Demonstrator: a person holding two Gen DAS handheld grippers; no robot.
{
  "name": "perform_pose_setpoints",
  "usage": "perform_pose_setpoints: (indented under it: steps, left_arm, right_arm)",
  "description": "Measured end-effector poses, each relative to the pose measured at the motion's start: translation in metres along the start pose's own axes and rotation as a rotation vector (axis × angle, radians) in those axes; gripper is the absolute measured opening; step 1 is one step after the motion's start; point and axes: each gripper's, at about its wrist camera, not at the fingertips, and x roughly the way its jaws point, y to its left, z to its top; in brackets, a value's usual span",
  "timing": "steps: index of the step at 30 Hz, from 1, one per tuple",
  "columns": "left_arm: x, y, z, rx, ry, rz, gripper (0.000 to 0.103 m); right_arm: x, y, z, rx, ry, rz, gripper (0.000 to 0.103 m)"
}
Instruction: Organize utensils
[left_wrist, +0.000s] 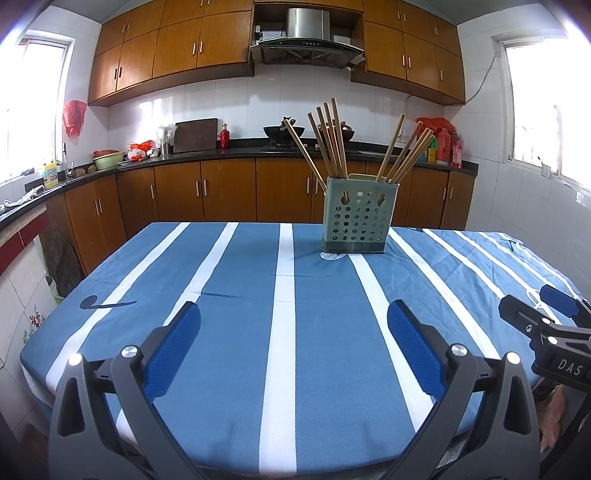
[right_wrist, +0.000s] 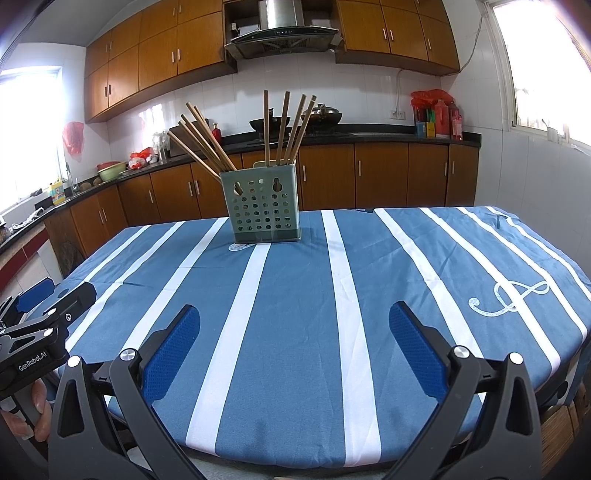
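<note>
Progress: all chopsticks (left_wrist: 334, 142) in view stand in the green perforated holder (left_wrist: 356, 216), in two leaning bundles, left and right; the holder sits upright toward the far side of the counter (left_wrist: 221, 332) on its blue-striped cloth, and no loose utensil shows anywhere on it, so sorting looks complete or nearly so. Pose: left gripper (left_wrist: 293, 314) and right gripper (right_wrist: 294, 314) both hover low over the near counter edge, side by side, jaws spread wide and empty, well apart from the holder.
</note>
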Motion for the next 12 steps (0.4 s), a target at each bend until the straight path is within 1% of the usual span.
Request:
perform_pose_setpoints:
  steps: [12]
  left_arm:
    - [0.0035, 0.0048, 0.0007, -0.006, 0.011, -0.001, 0.099]
  right_arm:
    - [0.0005, 0.0023, 0.0, 0.005, 0.004, 0.0, 0.101]
